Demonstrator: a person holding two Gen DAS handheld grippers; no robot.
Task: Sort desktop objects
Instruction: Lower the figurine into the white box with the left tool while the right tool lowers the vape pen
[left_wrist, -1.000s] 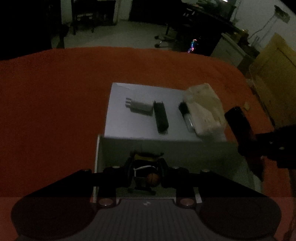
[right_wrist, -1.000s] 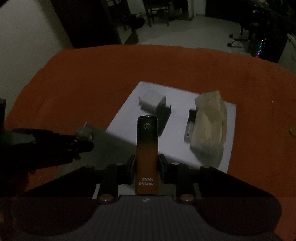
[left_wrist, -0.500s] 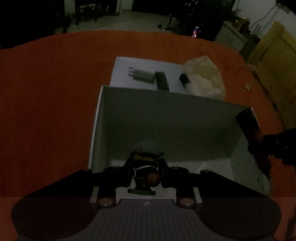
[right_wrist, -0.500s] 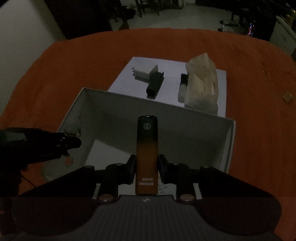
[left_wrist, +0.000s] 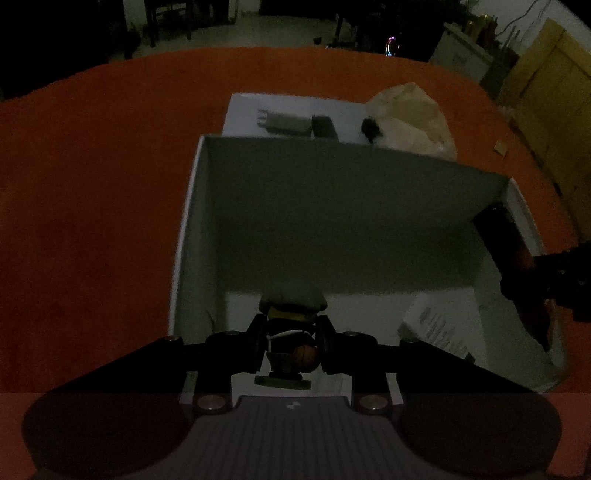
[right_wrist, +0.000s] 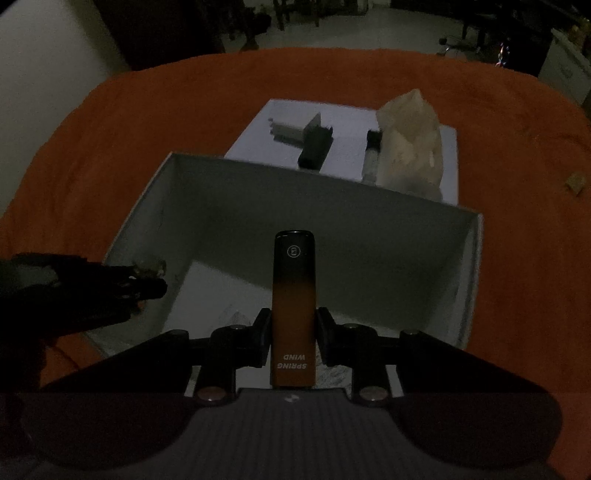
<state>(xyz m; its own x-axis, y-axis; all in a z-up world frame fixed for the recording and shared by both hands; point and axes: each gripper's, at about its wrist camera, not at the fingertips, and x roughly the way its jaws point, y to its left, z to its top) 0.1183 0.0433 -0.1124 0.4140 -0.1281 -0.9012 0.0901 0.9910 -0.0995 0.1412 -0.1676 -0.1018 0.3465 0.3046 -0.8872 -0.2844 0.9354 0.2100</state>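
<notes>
My left gripper (left_wrist: 291, 326) is shut on a small toy figure (left_wrist: 293, 299) with a grey cap and an orange ball, held over the near left part of an open white box (left_wrist: 188, 229). My right gripper (right_wrist: 293, 326) is shut on a black-to-orange stick (right_wrist: 294, 280) marked SPRING WIND, which stands upright over the same box (right_wrist: 140, 210). Each gripper shows in the other's view: the right one with its stick (left_wrist: 495, 236) at the box's right wall, the left gripper (right_wrist: 147, 286) at its left wall.
Behind the box lies its flat white lid (right_wrist: 258, 125), carrying a white charger (right_wrist: 286, 129), a black block (right_wrist: 314, 147), a small tube (right_wrist: 371, 158) and a crumpled plastic bag (right_wrist: 410, 147). A printed leaflet (left_wrist: 436, 325) lies inside the box. Orange cloth (left_wrist: 92, 184) covers the table.
Both grippers have come forward and down over the box with their objects still held. The box's inside now fills the view and the lid has slid toward the top.
</notes>
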